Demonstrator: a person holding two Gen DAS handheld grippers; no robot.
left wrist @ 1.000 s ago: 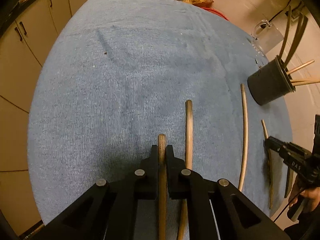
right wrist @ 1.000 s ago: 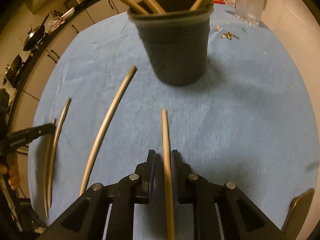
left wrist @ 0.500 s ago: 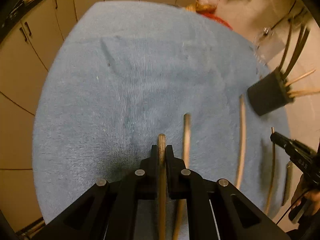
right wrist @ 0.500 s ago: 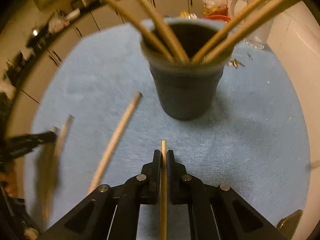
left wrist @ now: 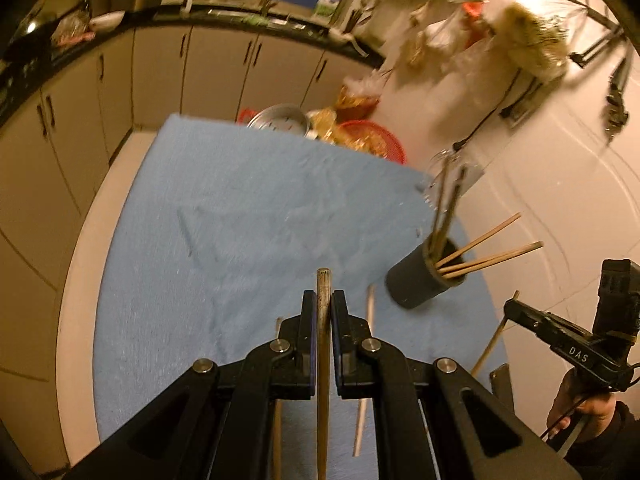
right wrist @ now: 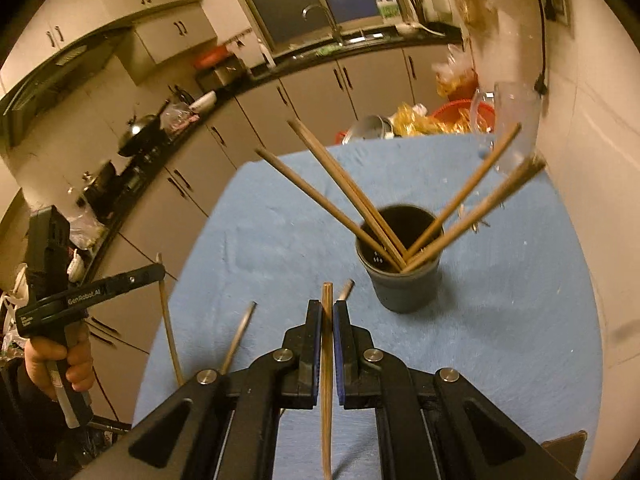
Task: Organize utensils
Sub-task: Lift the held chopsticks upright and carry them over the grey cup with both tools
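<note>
Chopsticks pinched, 1 per gripper, above the dark cup (right wrist: 400, 268)
Left gripper (left wrist: 323, 312) and right gripper (right wrist: 327, 320) each clamp a light, stiff, slippery chopstick near its end; 2 lie beside the cup

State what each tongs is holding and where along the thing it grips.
Each holds one chopstick. The left tongs clamp a chopstick just below its blunt upper end. The right tongs clamp another chopstick, likewise just below its top end.

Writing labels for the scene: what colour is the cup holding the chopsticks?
Dark grey cup, clearest in the right wrist view.
</note>
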